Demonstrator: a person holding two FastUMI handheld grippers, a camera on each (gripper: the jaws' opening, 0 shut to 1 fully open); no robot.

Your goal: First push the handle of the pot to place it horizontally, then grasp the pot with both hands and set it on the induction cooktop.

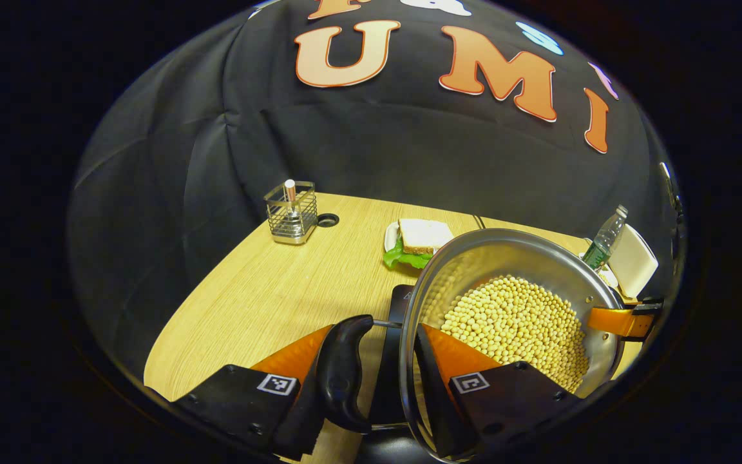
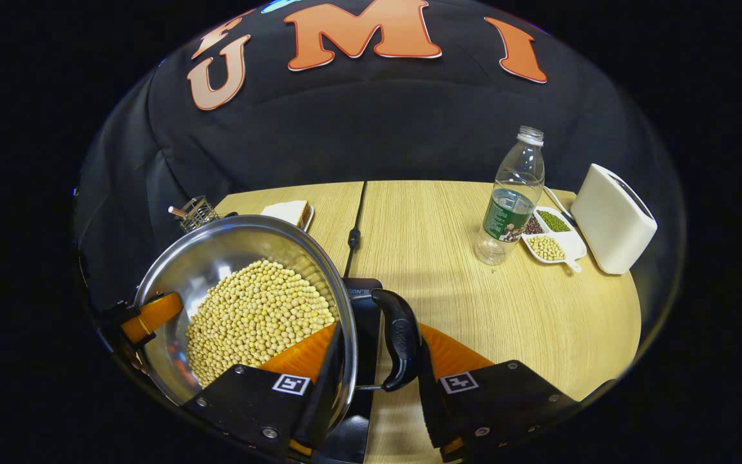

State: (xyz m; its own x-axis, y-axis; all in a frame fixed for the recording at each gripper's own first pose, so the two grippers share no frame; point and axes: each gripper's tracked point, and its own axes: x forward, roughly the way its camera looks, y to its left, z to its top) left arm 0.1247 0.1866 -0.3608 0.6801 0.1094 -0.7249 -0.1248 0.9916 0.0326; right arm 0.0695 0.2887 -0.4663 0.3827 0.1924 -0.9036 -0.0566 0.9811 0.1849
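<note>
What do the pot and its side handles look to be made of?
Pot: likely stainless steel, since its polished wall mirrors the soybeans. Side handles: glossy black, probably moulded plastic, on thin metal rods. Both grippers, left gripper and right gripper, straddle rim and handle.

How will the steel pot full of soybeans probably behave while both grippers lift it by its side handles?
The pot probably feels heavy, since soybeans cover its bottom. The loose beans already sit against one side, so they may slide and shift the weight if it tilts. The left gripper and right gripper each straddle rim and handle; polished steel could slip.
</note>
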